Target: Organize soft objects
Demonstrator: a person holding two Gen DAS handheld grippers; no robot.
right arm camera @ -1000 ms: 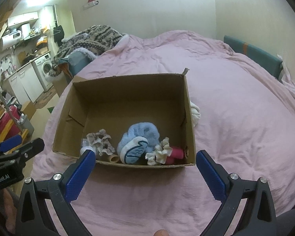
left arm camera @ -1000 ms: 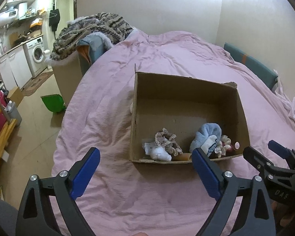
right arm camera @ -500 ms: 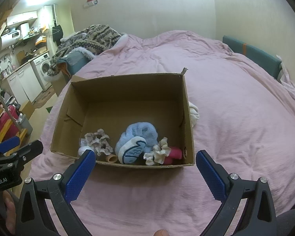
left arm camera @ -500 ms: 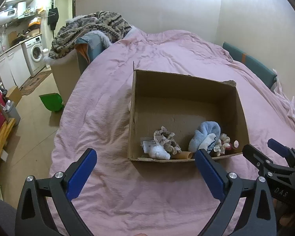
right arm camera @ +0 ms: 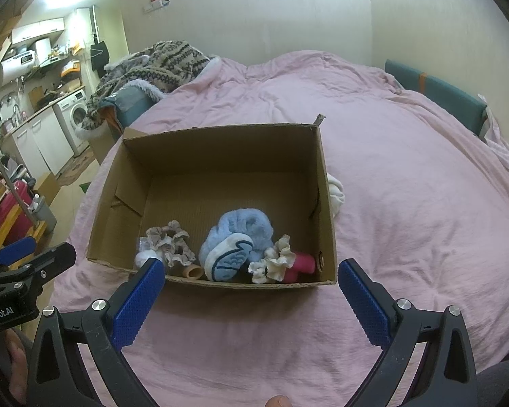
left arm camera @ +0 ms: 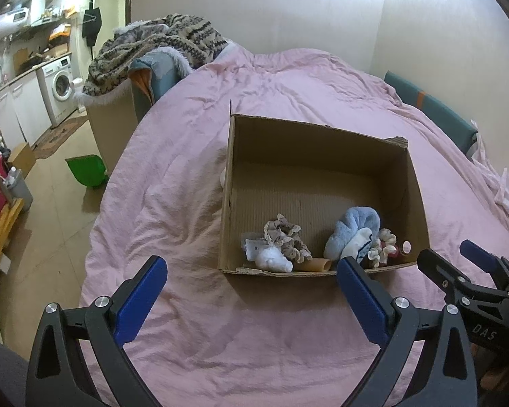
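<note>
An open cardboard box [left arm camera: 322,142] [right arm camera: 220,142] sits on the pink bed cover. Along its near wall lie a fluffy blue slipper [left arm camera: 354,232] [right arm camera: 236,240], a beige frilly scrunchie [left arm camera: 286,235] [right arm camera: 168,242], a white sock [left arm camera: 271,257], a cream scrunchie [right arm camera: 275,263] and a pink item [right arm camera: 300,266]. A white soft item [right arm camera: 336,193] lies on the bed beside the box's right wall. My left gripper [left arm camera: 251,291] is open and empty, short of the box. My right gripper [right arm camera: 249,296] is open and empty, also short of the box.
The pink bed cover [left arm camera: 186,176] [right arm camera: 407,176] spreads around the box. A patterned blanket heap [left arm camera: 159,47] lies at the bed's far left. A green bin [left arm camera: 86,169] stands on the floor to the left, with a washing machine [left arm camera: 59,88] behind.
Both grippers have drawn back slightly from the box; it sits a little farther off in both views. Both stay open and empty. The items in the box have not moved.
</note>
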